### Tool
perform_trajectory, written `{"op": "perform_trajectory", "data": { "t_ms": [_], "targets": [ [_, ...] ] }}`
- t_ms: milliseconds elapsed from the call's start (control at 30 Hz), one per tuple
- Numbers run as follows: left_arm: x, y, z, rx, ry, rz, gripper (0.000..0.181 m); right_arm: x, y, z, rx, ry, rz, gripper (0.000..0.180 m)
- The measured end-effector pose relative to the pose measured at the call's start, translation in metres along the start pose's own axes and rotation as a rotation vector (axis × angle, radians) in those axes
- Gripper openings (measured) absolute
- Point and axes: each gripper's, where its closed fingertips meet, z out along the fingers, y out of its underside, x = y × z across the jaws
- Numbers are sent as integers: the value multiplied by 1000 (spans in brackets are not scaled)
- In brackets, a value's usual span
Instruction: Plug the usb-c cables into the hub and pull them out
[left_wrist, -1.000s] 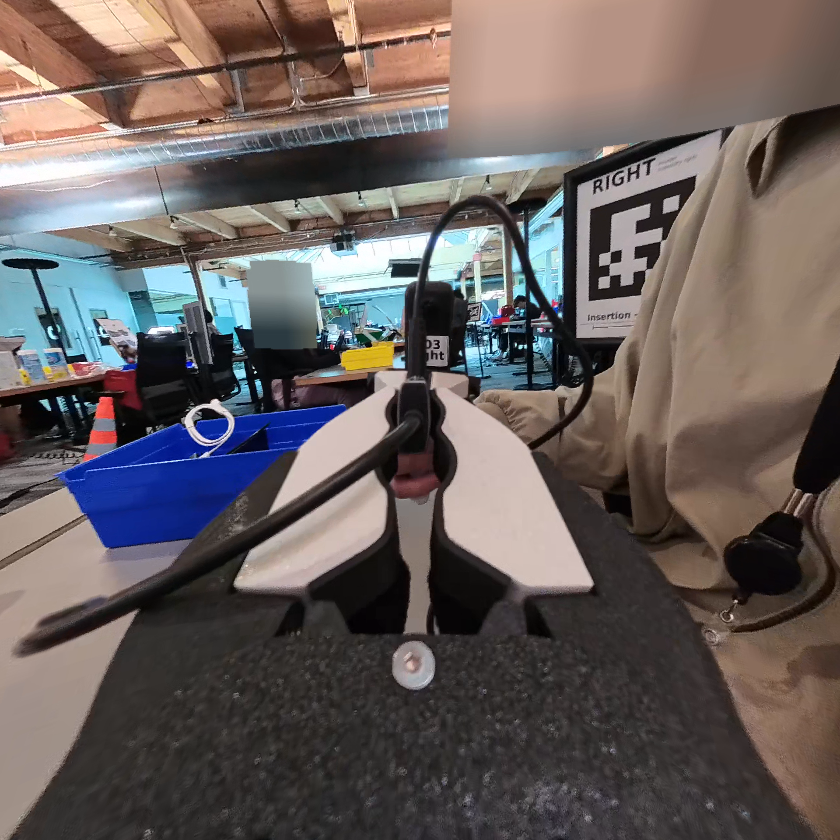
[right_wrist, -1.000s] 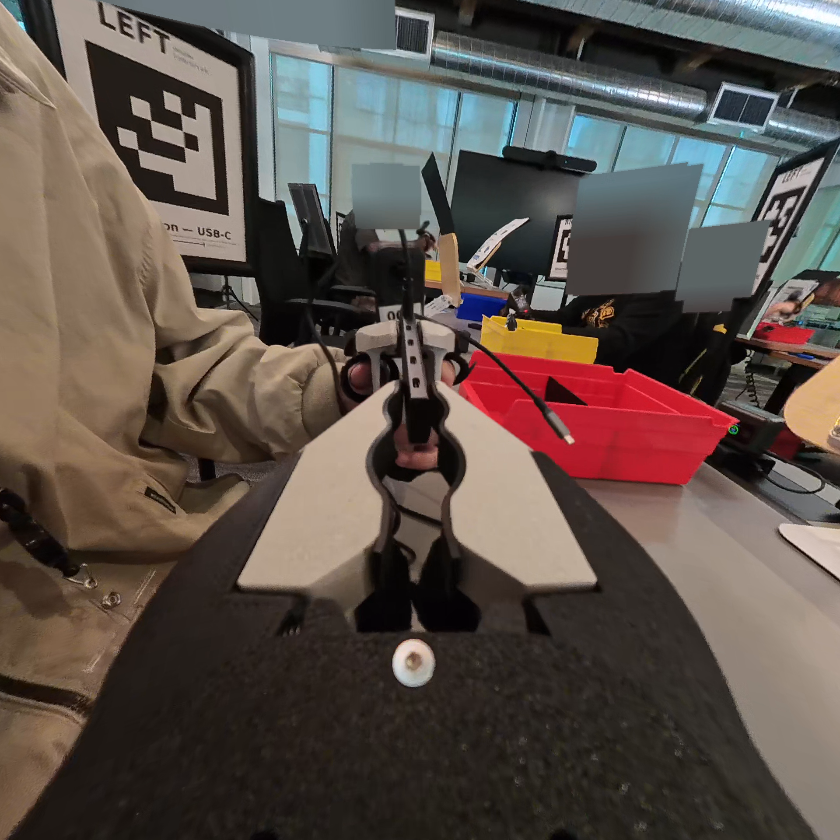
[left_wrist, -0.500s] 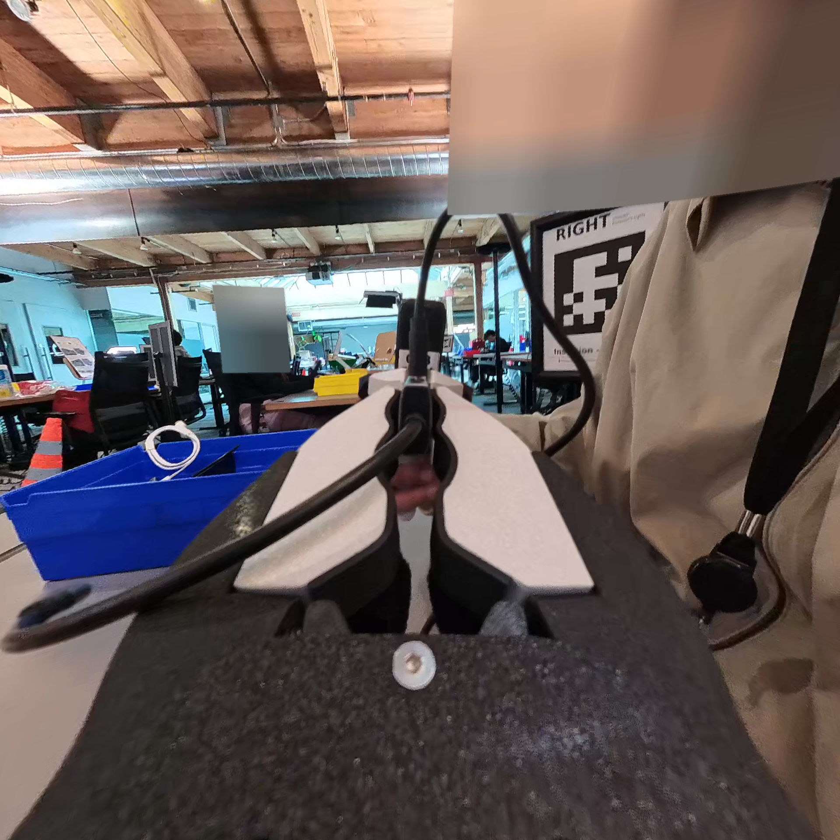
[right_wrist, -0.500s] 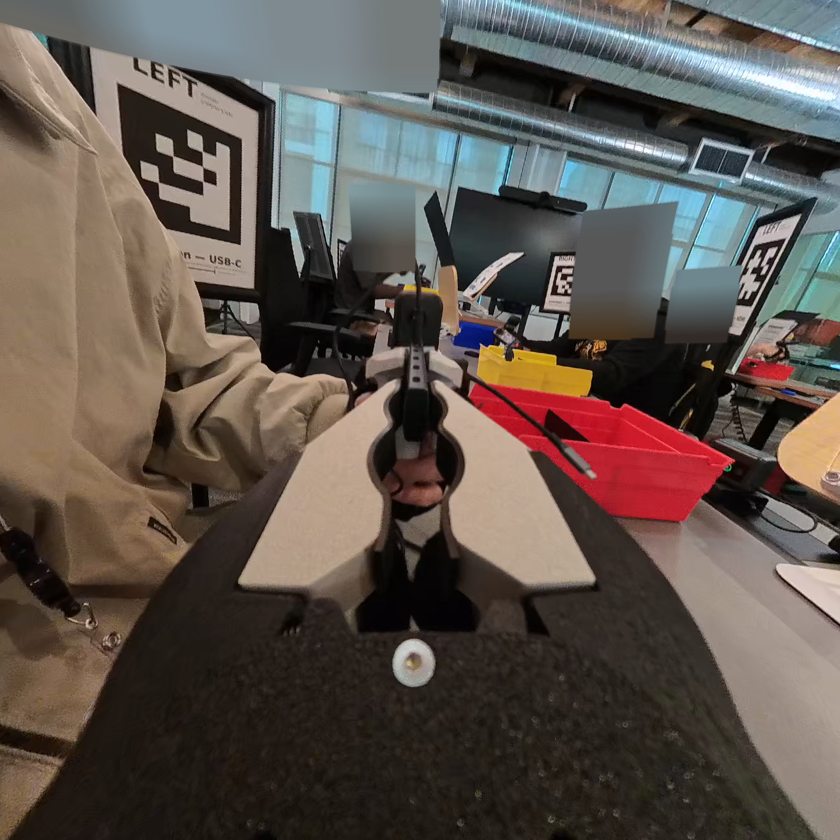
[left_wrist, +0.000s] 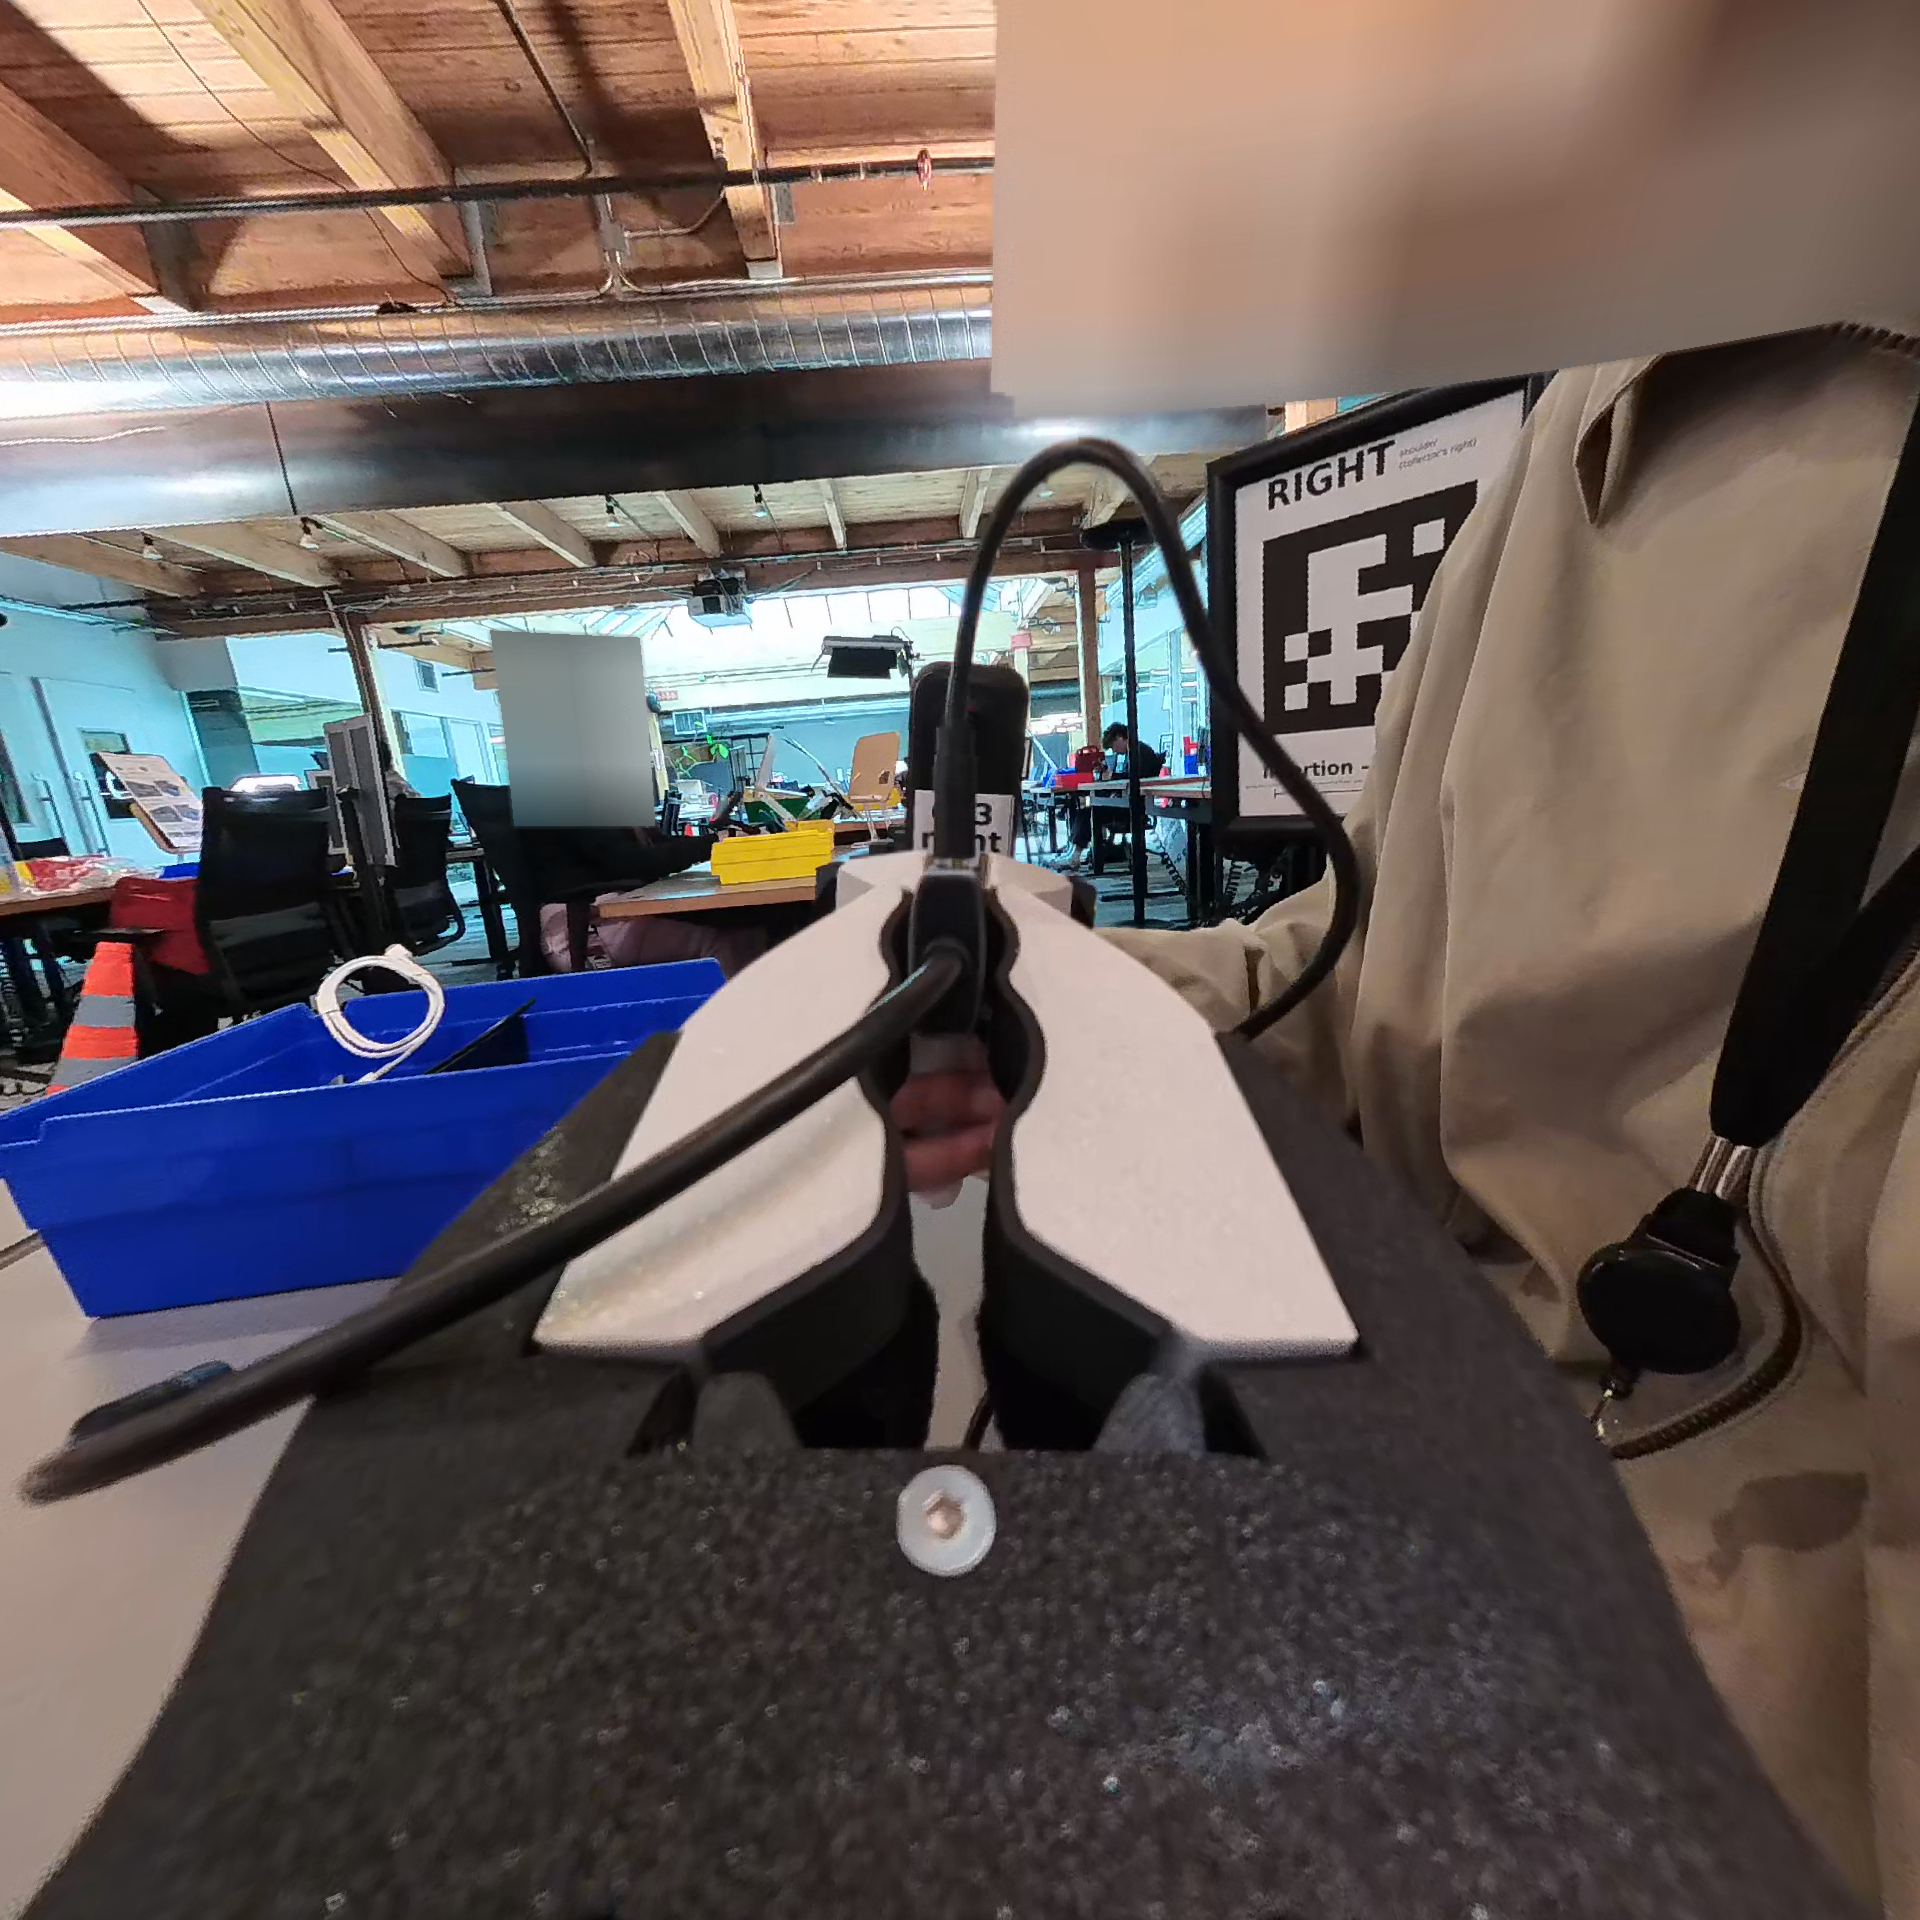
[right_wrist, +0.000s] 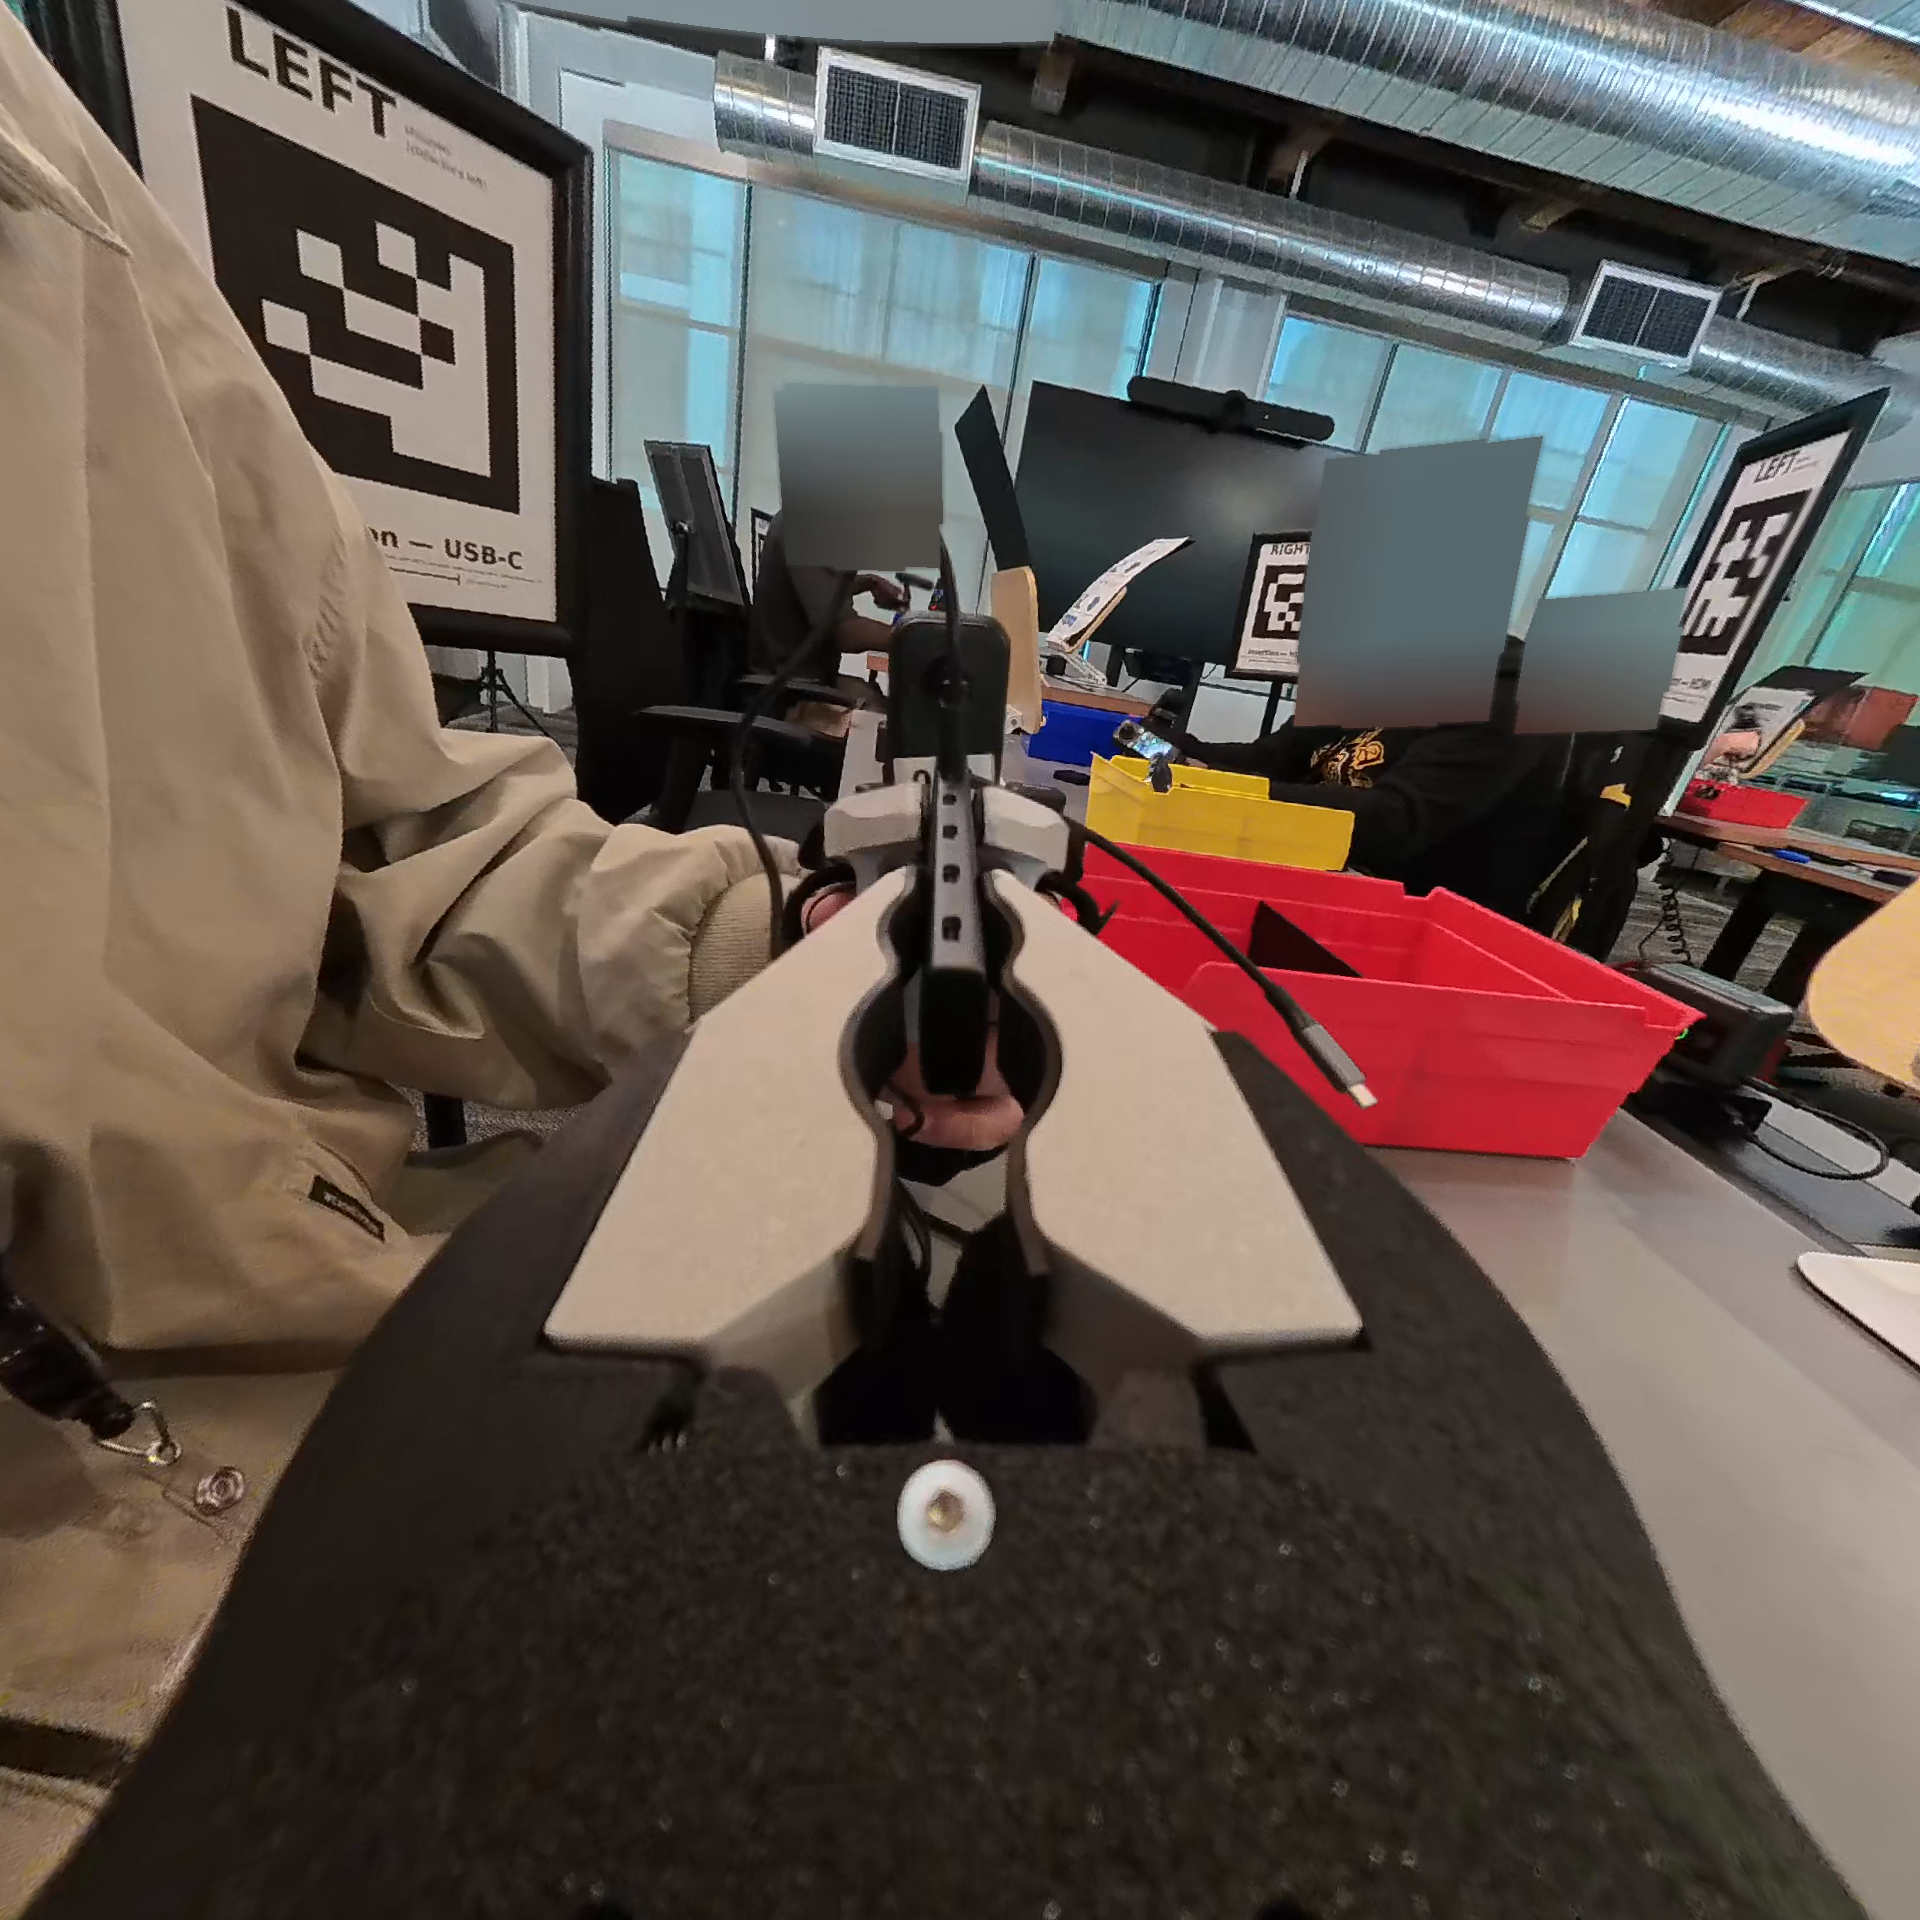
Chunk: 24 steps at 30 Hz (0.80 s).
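Between the closed fingers of the right tool (right_wrist: 948, 977), the hub (right_wrist: 954, 914) stands edge-on; the left tool (left_wrist: 948, 966) pinches the hub's black cable (left_wrist: 665, 1164). The free plug (right_wrist: 1340, 1070) dangles near the red bin (right_wrist: 1455, 1039). Risk: twisting strains the hub. Port occupancy cannot be determined.

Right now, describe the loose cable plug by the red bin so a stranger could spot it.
Find the red bin on the grey table. In front of its near wall hangs a thin black cable ending in a grey metal plug, dangling free, unlike the hub.
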Motion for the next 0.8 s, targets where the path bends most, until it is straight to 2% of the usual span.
{"op": "perform_trajectory", "data": {
  "t_ms": [233, 333, 400, 600, 700, 800],
  "targets": [
    [-8, 5, -1, -24, -35, -30, 14, 5, 3, 0, -24, 35, -49, 9],
    [-17, 14, -6, -99, -89, -21, 30, 10, 5, -4, -60, 71, -139, 10],
    [-30, 18, -14, -149, -163, -15, 39, 25, -1, -14, -107, 124, -214, 9],
    [-68, 22, -43, -249, -409, 87, 38, 115, -37, -64, -436, 402, -701, 9],
    [-88, 16, -59, -313, -577, 111, 37, 151, -41, -58, -547, 461, -839, 9],
    [-97, 3, -83, -402, -757, 47, 27, 175, -14, -36, -668, 529, -943, 10]
  ]
}}
